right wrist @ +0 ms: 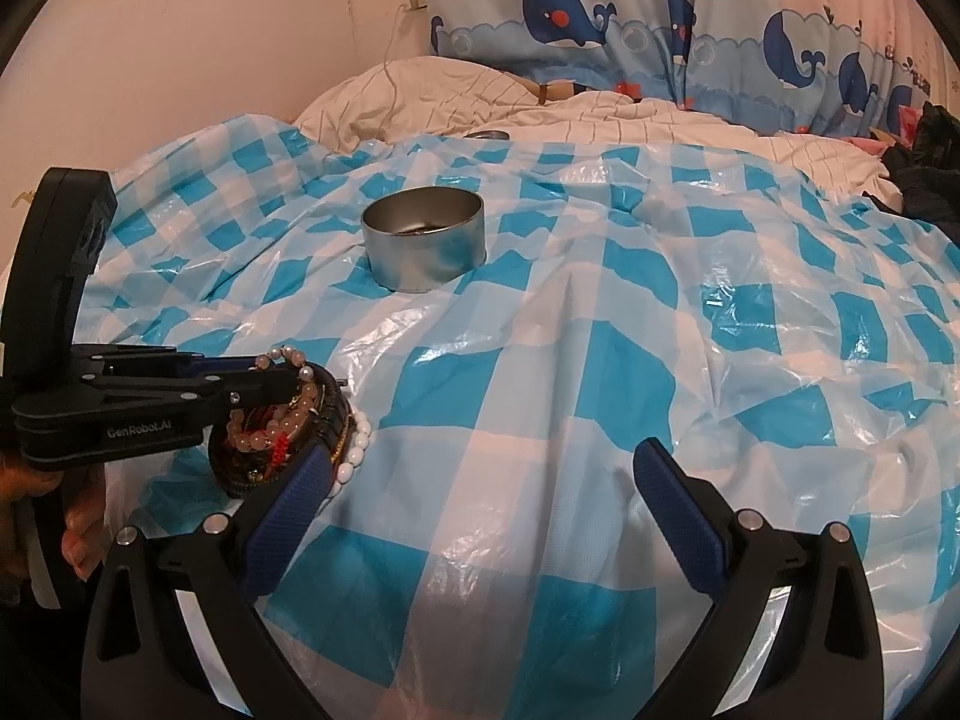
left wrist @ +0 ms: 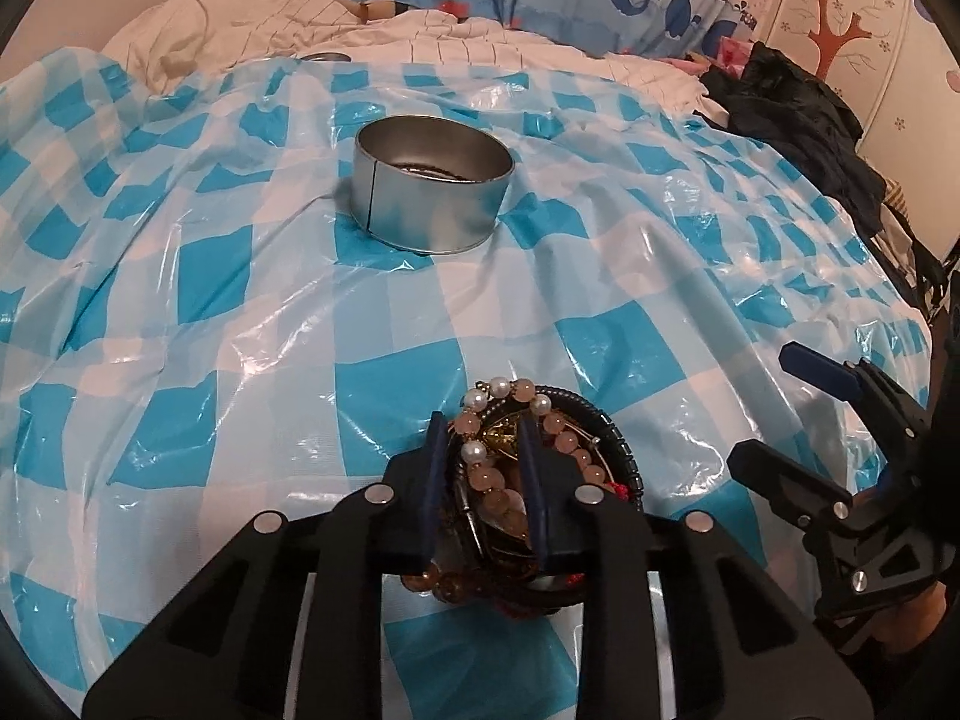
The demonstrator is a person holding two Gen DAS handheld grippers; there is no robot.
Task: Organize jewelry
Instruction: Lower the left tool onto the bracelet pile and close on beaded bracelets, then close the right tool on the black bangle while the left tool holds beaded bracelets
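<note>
Left hand-held gripper (left wrist: 483, 426) tilted down onto bracelets (left wrist: 540, 468)

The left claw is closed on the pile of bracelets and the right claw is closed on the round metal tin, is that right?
Not quite. The left claw is closed on the pile of bracelets, but the right claw is open and holds nothing; the round metal tin sits apart on the checked sheet, as the right wrist view shows.

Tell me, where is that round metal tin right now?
The round metal tin stands upright on the blue-checked plastic sheet, mid-bed, beyond the pile of bracelets at the left gripper; in the right wrist view it sits left of centre.
</note>
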